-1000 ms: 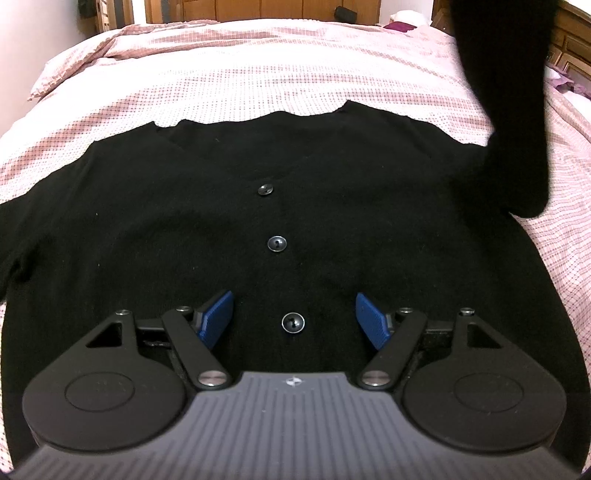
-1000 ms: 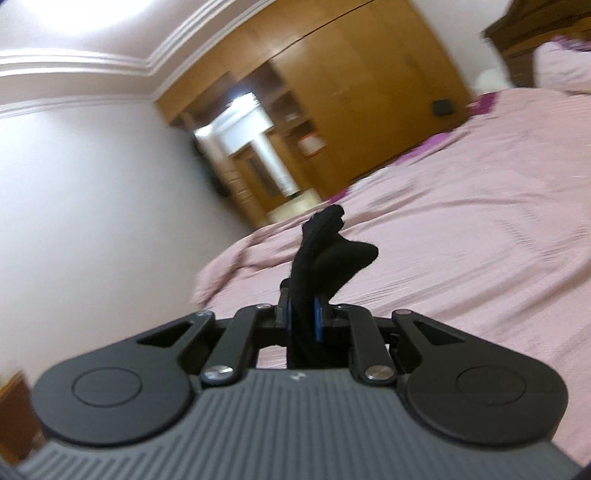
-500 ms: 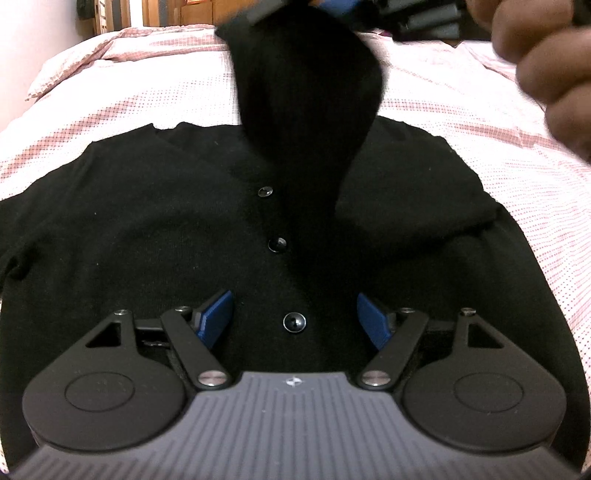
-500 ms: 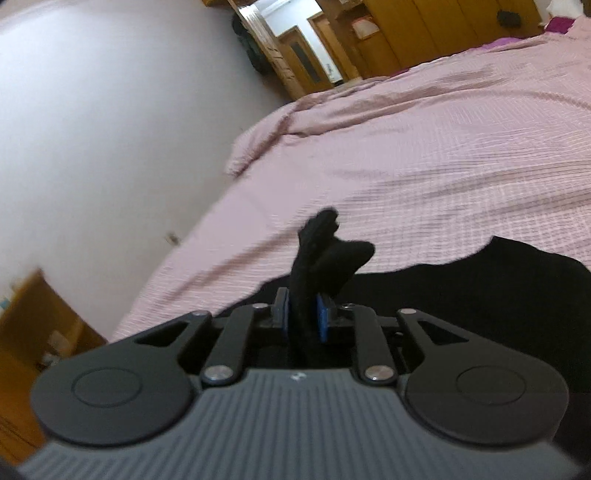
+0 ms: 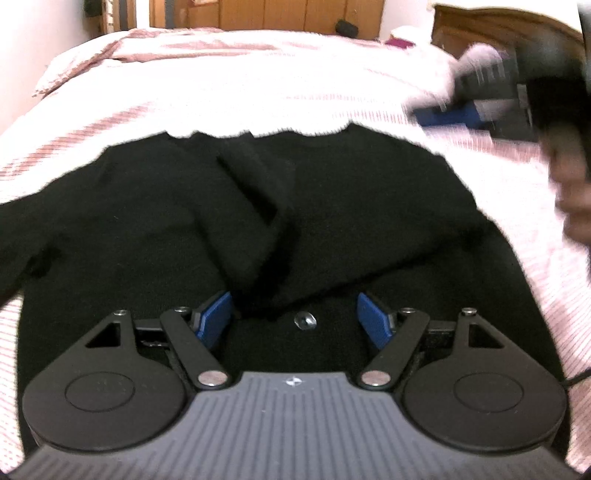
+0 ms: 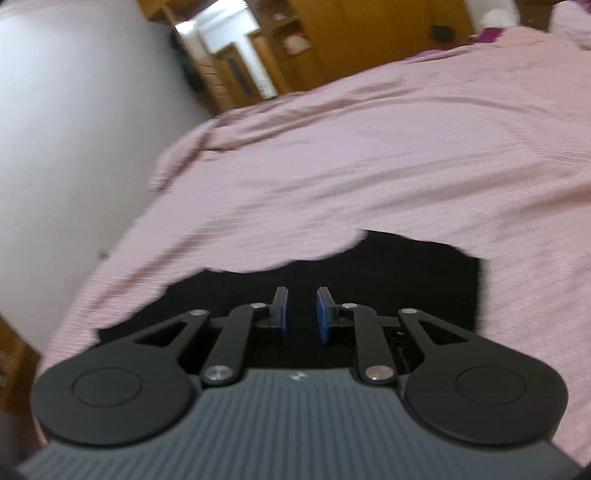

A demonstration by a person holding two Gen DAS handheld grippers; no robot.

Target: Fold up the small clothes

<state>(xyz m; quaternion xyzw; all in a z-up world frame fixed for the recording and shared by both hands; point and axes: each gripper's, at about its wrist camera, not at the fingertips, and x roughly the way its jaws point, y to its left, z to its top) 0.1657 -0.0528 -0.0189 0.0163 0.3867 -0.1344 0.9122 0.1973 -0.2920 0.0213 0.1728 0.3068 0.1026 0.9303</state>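
A black button-front cardigan (image 5: 388,206) lies flat on the pink checked bedspread (image 5: 258,81). Its right sleeve (image 5: 251,192) is folded diagonally across the front and ends near the lowest button (image 5: 304,320). My left gripper (image 5: 291,308) hovers open over that button and the lower front, with nothing between its blue pads. In the left wrist view my right gripper (image 5: 454,114) is a blur at the upper right, off the garment. In its own view the right gripper (image 6: 302,312) has its pads slightly apart, nothing between them, above the cardigan's edge (image 6: 406,280).
A blurred hand (image 5: 572,192) is at the right edge. A wooden headboard (image 5: 498,29) stands at the far right and wooden wardrobes (image 6: 369,37) line the far wall. A pale wall (image 6: 74,147) runs along the bed's left side. Bare bedspread (image 6: 369,147) lies beyond the cardigan.
My right gripper carried the sleeve across the front, let it go, and pulled away to the right. The sleeve now lies on the cardigan. The left gripper stayed put.
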